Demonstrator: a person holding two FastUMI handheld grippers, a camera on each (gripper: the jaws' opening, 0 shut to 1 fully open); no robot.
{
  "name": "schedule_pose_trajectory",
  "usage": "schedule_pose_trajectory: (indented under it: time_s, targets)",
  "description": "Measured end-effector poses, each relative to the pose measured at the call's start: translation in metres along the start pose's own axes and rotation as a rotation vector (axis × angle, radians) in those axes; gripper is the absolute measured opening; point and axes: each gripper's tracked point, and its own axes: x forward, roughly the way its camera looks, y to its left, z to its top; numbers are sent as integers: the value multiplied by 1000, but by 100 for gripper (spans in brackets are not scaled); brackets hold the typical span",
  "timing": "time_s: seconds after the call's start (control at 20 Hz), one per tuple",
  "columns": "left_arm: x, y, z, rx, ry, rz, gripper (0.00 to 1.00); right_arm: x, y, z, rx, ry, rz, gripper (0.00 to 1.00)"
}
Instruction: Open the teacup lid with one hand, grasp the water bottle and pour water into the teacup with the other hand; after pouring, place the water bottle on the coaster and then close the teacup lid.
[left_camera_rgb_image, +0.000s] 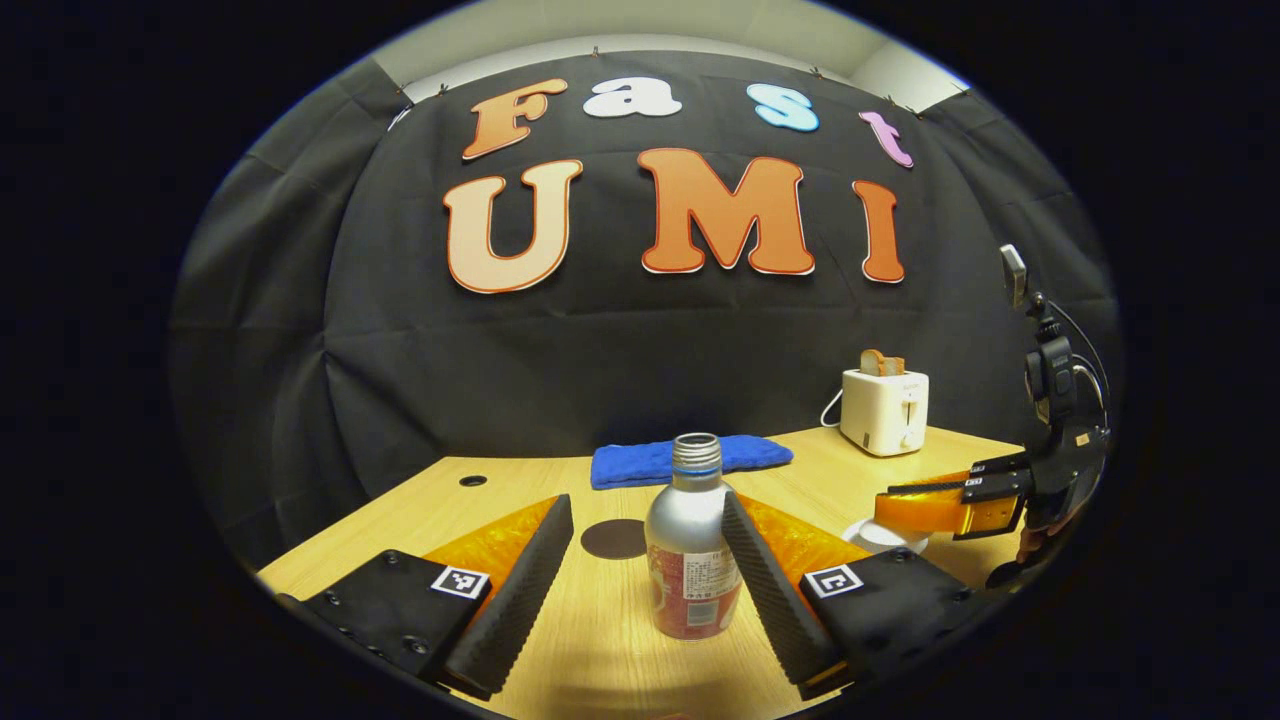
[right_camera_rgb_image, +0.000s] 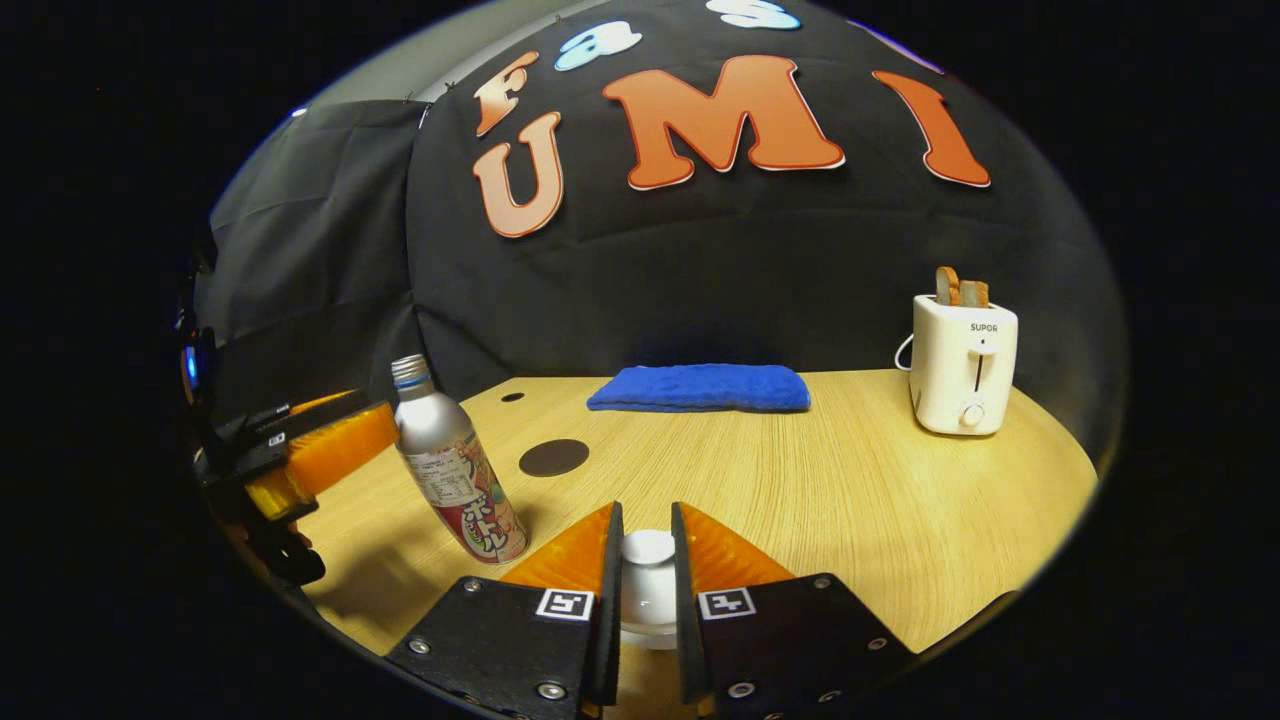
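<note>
A silver water bottle (left_camera_rgb_image: 693, 540) with a red label and no cap stands on the table between the fingers of my left gripper (left_camera_rgb_image: 648, 500). That gripper is open; its right finger is close against the bottle and the left one is well apart. In the right gripper view the bottle (right_camera_rgb_image: 455, 480) stands beside the left gripper (right_camera_rgb_image: 330, 440). My right gripper (right_camera_rgb_image: 646, 512) is shut on the knob of the white teacup lid (right_camera_rgb_image: 648, 547), above the white teacup (right_camera_rgb_image: 645, 610). I cannot tell whether the lid is lifted. The left gripper view shows the right gripper (left_camera_rgb_image: 950, 505) over the teacup (left_camera_rgb_image: 885, 535).
A dark round coaster (left_camera_rgb_image: 613, 538) (right_camera_rgb_image: 553, 457) lies just behind the bottle. A folded blue towel (left_camera_rgb_image: 690, 460) (right_camera_rgb_image: 700, 388) lies at the back of the wooden table (right_camera_rgb_image: 850, 500). A white toaster (left_camera_rgb_image: 884, 408) (right_camera_rgb_image: 962, 375) with bread stands at the back right.
</note>
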Motion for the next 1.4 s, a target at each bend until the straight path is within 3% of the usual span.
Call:
schedule_pose_trajectory:
  time_s: [0.3,0.7,0.9,1.05,1.1,1.25,1.35,1.4]
  targets:
    - [9,-19,-28,-52,62,-61,99,-16,-12,22,8,-56,-28,24]
    - [25,-30,-76,-94,183,-83,99,-38,-21,44,1,-114,-50,24]
    - [30,-22,-72,-85,181,-52,86,-49,-26,49,-6,-135,-58,24]
    - [32,-17,-70,-12,184,-41,82,-52,-33,55,-5,-153,-71,24]
    - [34,-15,-67,33,176,-33,86,-54,-34,57,-6,-158,-72,24]
    - [41,-13,-52,184,150,-6,85,-63,-41,61,-9,-179,-88,24]
    - [42,-12,-47,278,137,4,80,-69,-44,64,-12,-191,-93,24]
    - [42,-11,-47,327,135,10,83,-71,-46,66,-14,-195,-96,24]
